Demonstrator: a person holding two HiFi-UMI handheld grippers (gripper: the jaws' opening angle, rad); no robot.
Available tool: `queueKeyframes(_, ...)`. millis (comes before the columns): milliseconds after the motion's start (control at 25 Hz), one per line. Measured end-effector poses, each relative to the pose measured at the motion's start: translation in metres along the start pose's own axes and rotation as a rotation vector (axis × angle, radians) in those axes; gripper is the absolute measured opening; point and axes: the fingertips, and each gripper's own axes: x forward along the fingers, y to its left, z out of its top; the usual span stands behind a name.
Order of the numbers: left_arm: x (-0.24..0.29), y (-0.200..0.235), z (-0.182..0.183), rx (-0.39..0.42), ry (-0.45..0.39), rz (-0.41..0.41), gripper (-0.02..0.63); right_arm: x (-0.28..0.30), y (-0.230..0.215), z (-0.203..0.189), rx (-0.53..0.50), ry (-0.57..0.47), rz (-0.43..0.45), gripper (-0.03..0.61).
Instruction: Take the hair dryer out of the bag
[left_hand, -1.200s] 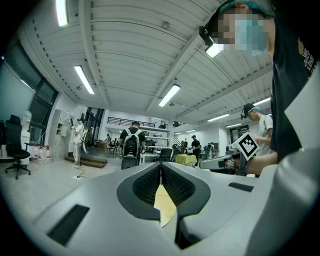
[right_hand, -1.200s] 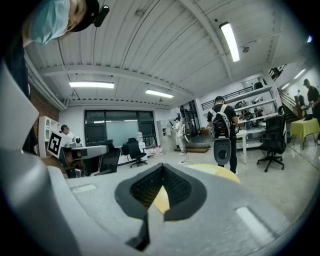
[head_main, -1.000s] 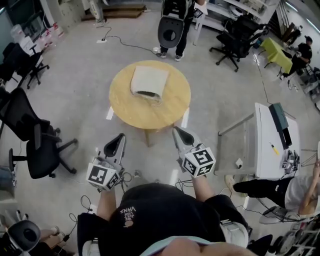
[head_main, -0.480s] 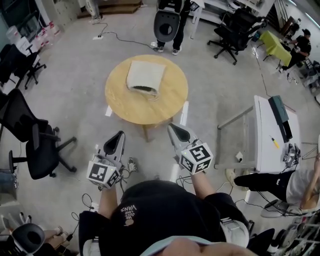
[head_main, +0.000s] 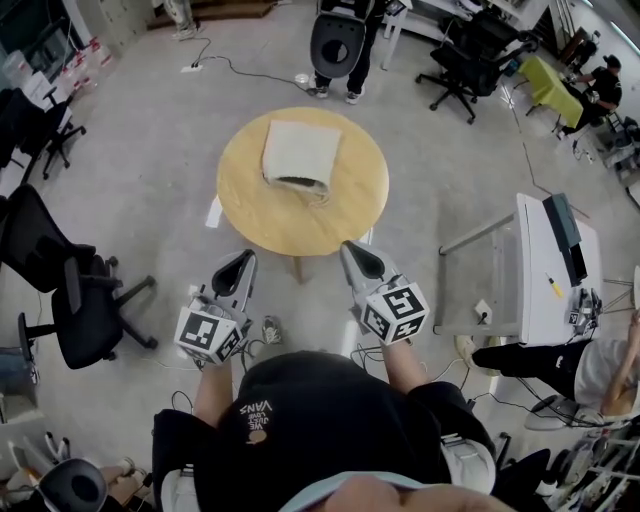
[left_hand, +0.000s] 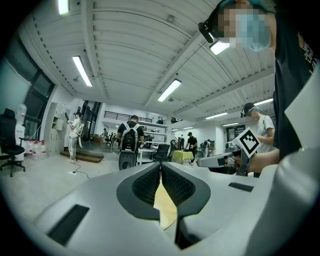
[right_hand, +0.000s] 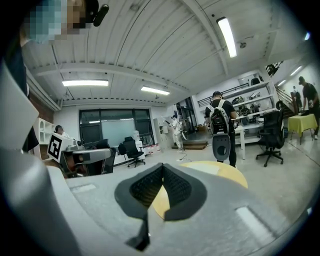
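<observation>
A cream cloth bag (head_main: 298, 156) lies flat on the round wooden table (head_main: 345, 212), its dark mouth facing the near side. The hair dryer is not visible. My left gripper (head_main: 243, 264) is shut and empty, held level just short of the table's near edge, to the left. My right gripper (head_main: 356, 252) is also shut and empty, its tip at the near right edge of the table. In the left gripper view the jaws (left_hand: 161, 167) meet with only the yellow tabletop behind them. The right gripper view shows closed jaws (right_hand: 162, 172) in front of the table (right_hand: 225, 172).
Black office chairs (head_main: 60, 290) stand at the left on the concrete floor. A white desk (head_main: 545, 275) is at the right with a seated person beside it. Someone with a backpack (head_main: 338, 40) stands beyond the table. Cables (head_main: 245, 72) run across the far floor.
Both grippers have moved forward toward the table, and the table now sits closer under them. The bag has not moved. Both stay shut.
</observation>
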Motion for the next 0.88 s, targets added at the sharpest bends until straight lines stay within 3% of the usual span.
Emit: queueKeyframes(880, 0.032, 0.137, -0.009, -0.017, 0.041, -0.202, 0.015, 0.115, 0.030, 0.012, 0.046, -0.023, -0.165, -0.002)
